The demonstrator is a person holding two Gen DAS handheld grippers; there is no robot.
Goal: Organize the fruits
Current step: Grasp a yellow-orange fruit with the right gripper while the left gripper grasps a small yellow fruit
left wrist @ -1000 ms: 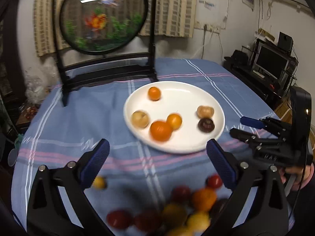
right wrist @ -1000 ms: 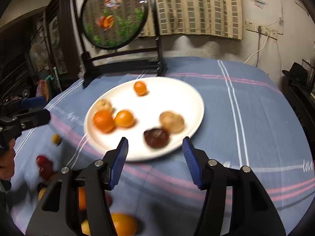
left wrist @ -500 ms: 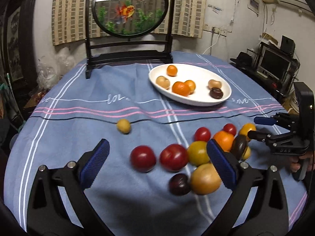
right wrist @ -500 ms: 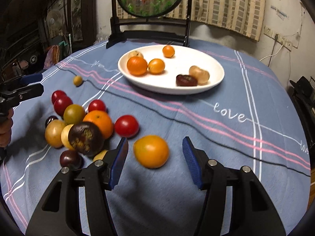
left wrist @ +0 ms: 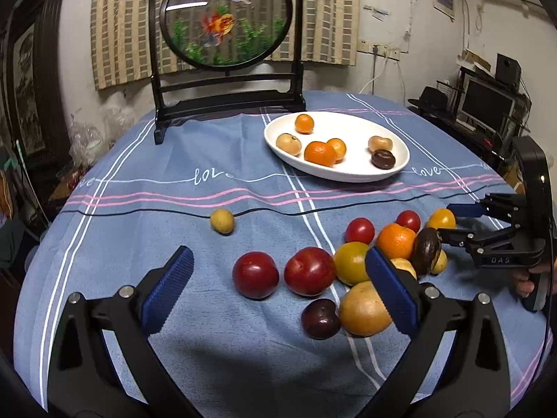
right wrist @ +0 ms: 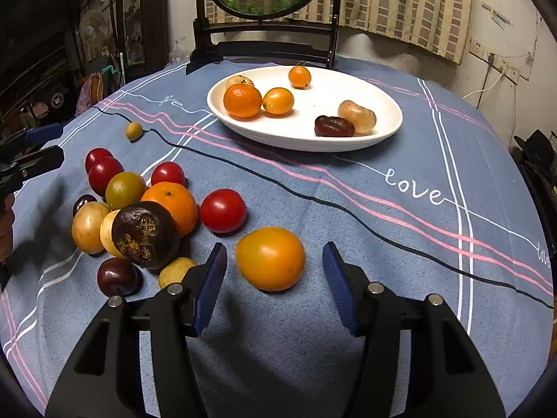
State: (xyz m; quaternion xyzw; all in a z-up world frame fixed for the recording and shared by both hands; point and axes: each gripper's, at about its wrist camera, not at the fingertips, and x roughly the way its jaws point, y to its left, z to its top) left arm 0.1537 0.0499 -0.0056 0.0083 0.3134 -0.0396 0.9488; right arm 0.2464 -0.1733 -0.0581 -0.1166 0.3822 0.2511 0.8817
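Note:
A white plate (left wrist: 334, 176) (right wrist: 306, 144) at the back of the table holds several small orange, tan and dark fruits. A heap of loose fruits lies on the blue cloth in front of it. My right gripper (right wrist: 275, 261) (left wrist: 445, 219) stands open around a yellow-orange fruit (right wrist: 271, 257) (left wrist: 441, 218) at the heap's right end; gaps show between its pads and the fruit. My left gripper (left wrist: 278, 278) (right wrist: 59, 143) is open and empty, just short of two red plums (left wrist: 255, 274) at the heap's left end. A small yellow fruit (left wrist: 222, 221) (right wrist: 133, 131) lies alone.
A round goldfish screen on a black stand (left wrist: 228, 104) (right wrist: 261, 48) rises behind the plate. Within the heap are an orange (right wrist: 172, 205), a dark wrinkled fruit (right wrist: 144, 233) and red tomatoes (right wrist: 222, 210). A desk with a monitor (left wrist: 487, 104) is off to the right.
Both grippers drew back from above the plate and sank toward the heap of loose fruits, then held still. The yellow-orange fruit now sits between the right gripper's fingers.

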